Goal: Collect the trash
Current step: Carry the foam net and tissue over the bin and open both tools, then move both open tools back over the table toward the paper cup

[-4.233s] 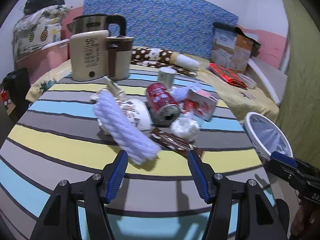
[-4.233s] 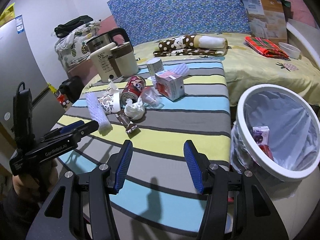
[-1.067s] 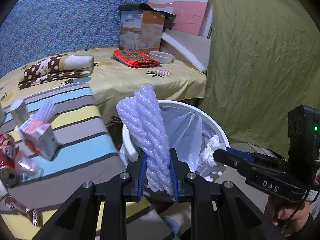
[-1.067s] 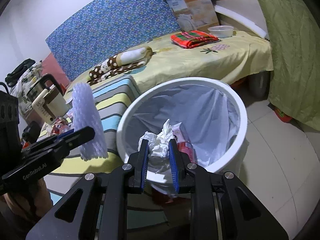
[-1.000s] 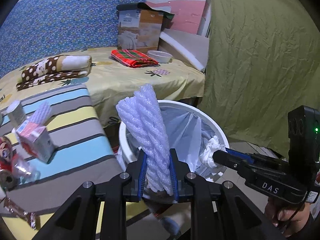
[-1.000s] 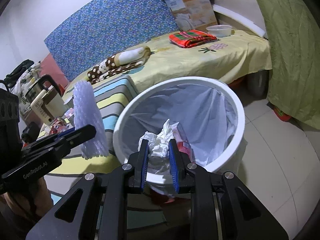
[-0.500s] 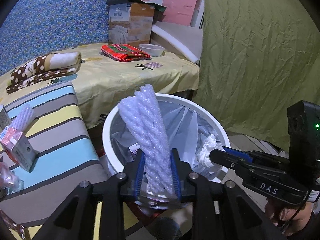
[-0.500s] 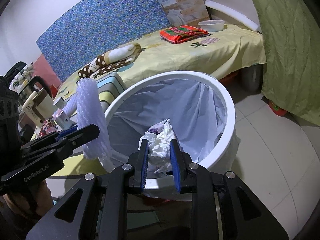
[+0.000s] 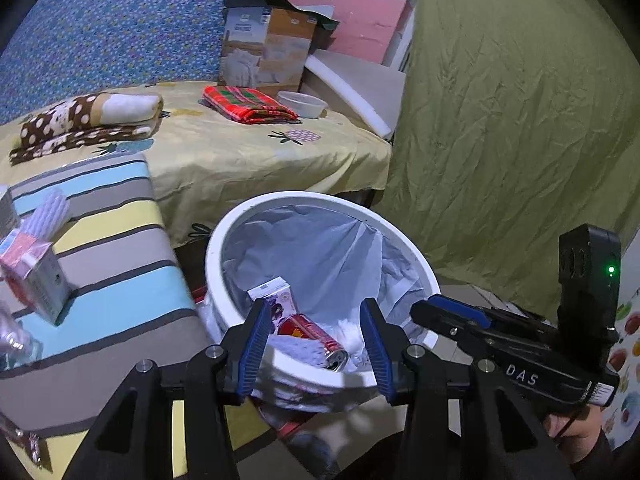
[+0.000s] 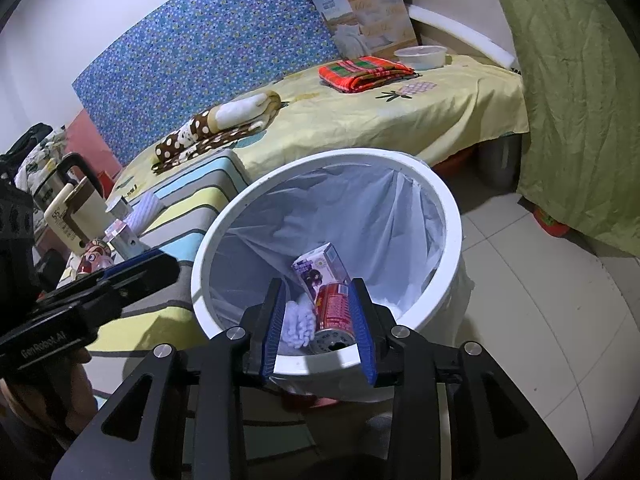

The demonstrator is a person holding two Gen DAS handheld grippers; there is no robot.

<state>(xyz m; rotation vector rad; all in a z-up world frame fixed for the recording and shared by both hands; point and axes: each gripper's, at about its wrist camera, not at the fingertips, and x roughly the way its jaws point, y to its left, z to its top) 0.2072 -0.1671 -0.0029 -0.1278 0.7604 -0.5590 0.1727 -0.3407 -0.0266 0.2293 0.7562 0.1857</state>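
A: Okay, room? Striped tabletop [image 9: 120, 240] left, yellow bed [image 9: 248, 152] behind, green curtain [image 9: 500, 120] right.
B: Tools?
A: Left tool [image 9: 316, 340], right tool [image 10: 318, 322] just parted, empty, over white bin [image 10: 452, 216]. Foam sleeve [image 10: 298, 322], can [image 10: 334, 306], carton [image 10: 320, 266] inside.

White bin [image 9: 404, 240], red can [image 10: 334, 306], striped tablecloth [image 9: 120, 240], blue-dotted headboard [image 9: 120, 28], green curtain [image 9: 500, 120]
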